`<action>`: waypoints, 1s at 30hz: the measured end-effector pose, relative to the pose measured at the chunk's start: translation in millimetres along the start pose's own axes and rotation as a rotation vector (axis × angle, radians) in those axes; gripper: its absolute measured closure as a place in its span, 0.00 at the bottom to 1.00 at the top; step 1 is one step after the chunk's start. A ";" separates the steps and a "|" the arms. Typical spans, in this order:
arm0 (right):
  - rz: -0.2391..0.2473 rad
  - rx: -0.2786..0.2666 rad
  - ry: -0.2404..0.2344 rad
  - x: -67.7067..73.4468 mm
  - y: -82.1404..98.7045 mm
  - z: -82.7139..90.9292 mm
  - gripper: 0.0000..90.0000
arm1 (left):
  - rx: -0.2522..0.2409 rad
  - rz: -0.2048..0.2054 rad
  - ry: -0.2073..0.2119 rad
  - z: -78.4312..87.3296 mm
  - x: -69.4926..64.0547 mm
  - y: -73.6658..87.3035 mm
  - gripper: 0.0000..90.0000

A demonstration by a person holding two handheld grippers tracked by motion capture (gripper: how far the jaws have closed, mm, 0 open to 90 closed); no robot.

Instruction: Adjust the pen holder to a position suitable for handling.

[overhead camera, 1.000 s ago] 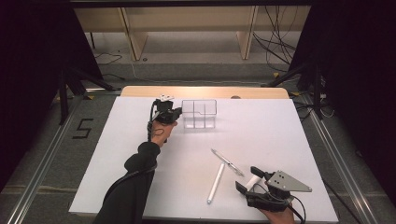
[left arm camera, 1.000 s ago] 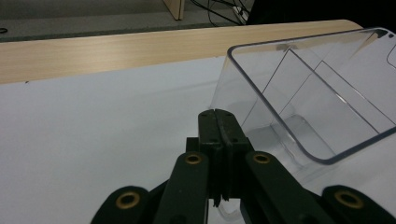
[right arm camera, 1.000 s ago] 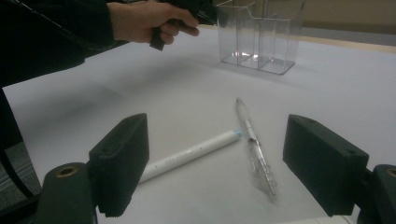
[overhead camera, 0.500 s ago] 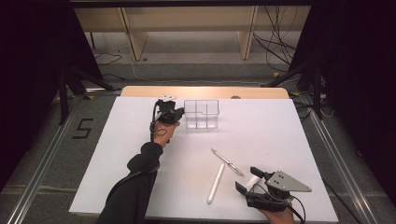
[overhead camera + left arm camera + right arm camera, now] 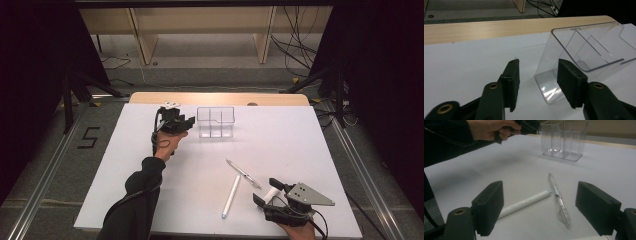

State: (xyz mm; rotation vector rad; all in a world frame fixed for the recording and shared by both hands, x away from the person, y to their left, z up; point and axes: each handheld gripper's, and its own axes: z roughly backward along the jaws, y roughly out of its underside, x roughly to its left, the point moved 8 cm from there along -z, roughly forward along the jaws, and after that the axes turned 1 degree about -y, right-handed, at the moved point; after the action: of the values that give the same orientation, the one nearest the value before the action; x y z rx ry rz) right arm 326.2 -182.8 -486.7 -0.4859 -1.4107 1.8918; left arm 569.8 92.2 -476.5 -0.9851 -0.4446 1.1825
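Note:
A clear plastic organiser (image 5: pixel 216 121) with several compartments stands upright at the back of the white table (image 5: pixel 300 145). My left gripper (image 5: pixel 187 124) is just to its left. In the left gripper view the left gripper (image 5: pixel 539 67) has just been opening its jaws. The organiser's near corner (image 5: pixel 549 82) sits just beyond the gap, and the pads do not touch it. My right gripper (image 5: pixel 265 192) rests open near the front edge. In the right gripper view a white pen (image 5: pixel 524 203) and a clear pen (image 5: pixel 557 197) lie beyond the right gripper (image 5: pixel 540 190), meeting tip to tip.
The white pen (image 5: pixel 231 196) and the clear pen (image 5: pixel 243 174) lie front of centre. A short white object (image 5: pixel 271 194) lies between the right jaws. A wooden strip (image 5: pixel 220 98) borders the table's far edge. A sleeve (image 5: pixel 137 190) crosses the left front.
The left gripper's jaws have gone from shut to open beside the organiser, and that hand has shifted a little. The right gripper and both pens have stayed where they were.

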 end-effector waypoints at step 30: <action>0.008 0.020 0.027 -4.3 2.0 1.3 0.26 | 0.022 -0.071 0.133 64.4 -35.3 44.8 0.26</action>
State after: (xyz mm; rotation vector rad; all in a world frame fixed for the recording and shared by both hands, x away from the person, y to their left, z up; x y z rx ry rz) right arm 327.6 -187.2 -488.7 -0.5060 -1.3730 1.8967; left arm 484.0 88.1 -472.5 -1.0139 -0.3570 1.0494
